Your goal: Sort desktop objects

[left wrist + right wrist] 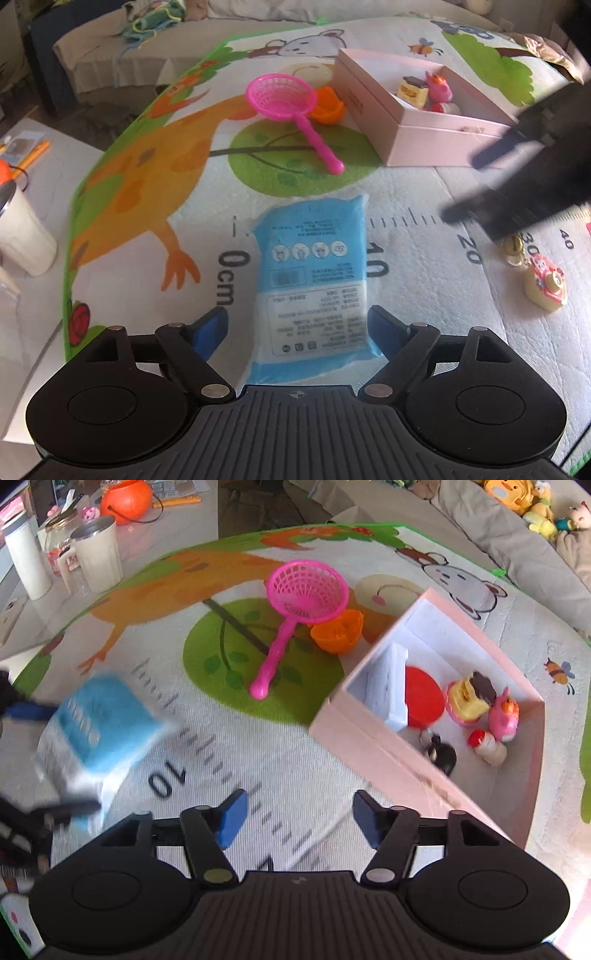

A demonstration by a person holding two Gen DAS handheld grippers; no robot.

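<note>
Left hand-held gripper (295, 325): tilted steeply downward, jaws spread apart, blue pads on either side of a blue and white packet; whether the pads press on it cannot be told.
Left fingers (208, 326): blue-padded, reaching forward from black linkages.
Right hand-held gripper (299, 819): also pitched steeply downward, jaws parted, nothing between the pads.
Right fingers (232, 821): blue pads facing each other across an open gap.

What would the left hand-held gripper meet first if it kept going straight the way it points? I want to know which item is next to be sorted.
Most likely the blue tissue pack: it lies flat on the play mat between the open jaws of the left hand-held gripper.
</note>
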